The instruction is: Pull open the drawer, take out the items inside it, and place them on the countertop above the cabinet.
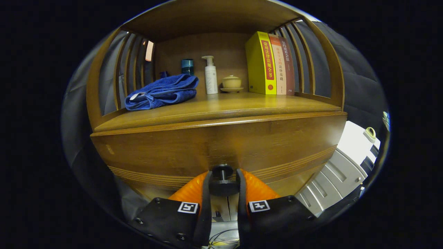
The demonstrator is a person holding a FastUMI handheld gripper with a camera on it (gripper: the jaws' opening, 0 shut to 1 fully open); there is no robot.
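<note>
Wooden countertop [221, 107] above the drawer [214, 145] carries what we count as one blue towel [162, 91], one pump bottle [210, 76], one lidded bowl [231, 83] and three books [271, 64]. Behind the towel, a teal cup [187, 66] is half hidden. Below the countertop, our gripper [223, 186] has both fingers pressed on the drawer's one dark knob [223, 181]; the drawer's inside is hidden from us.
</note>
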